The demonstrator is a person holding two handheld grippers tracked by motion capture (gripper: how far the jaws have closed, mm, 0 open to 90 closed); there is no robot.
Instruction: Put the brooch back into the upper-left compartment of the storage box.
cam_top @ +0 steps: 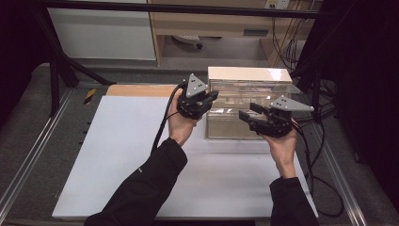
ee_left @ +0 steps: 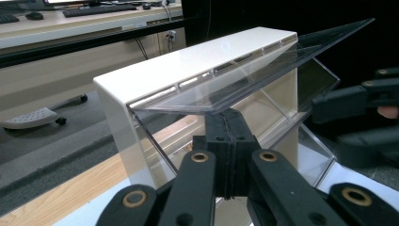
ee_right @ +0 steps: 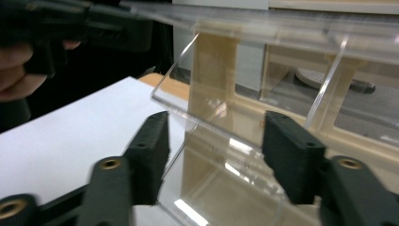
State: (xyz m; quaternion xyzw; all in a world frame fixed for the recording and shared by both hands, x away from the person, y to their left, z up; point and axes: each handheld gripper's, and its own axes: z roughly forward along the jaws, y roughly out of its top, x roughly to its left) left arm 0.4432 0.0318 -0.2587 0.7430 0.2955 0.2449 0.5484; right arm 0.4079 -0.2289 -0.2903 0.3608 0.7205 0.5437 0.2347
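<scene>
Bin (cam_top: pixel 244 101): a clear plastic box with a cream top, standing near the far right corner of the counter (cam_top: pixel 127 155). Its clear hinged lid (ee_left: pixel 263 70) is raised, tilted up and outward from under the cream top.

Left gripper (cam_top: pixel 207 101): fingers pressed together beneath the raised lid at the bin's left front. Whether they pinch the lid's edge or merely prop it from below cannot be told; in the left gripper view the closed tips (ee_left: pixel 230 129) sit right under the clear panel.

Right gripper (cam_top: pixel 248 116): fingers (ee_right: pixel 150 150) spread, with the bin's clear front wall (ee_right: pixel 211 132) between them but no pad pressing on it. Nothing is held on this side.

Risks, as judged:

1. The lid appears to depend on the left gripper alone. If that grip is only a prop, any small drop or sideways slip would likely let the lid fall shut, possibly onto the right fingers.
2. The bin is light and unsecured. Upward force on the lid without a hold on the body could tip the bin or drag it toward the counter's near edge.
3. The right fingers straddle thin plastic. Closing off-centre could flex or crack the wall, or slide off the smooth surface.
4. Transparency makes edges hard to judge; a misjudged approach could knock the bin toward the counter's right edge.
</scene>
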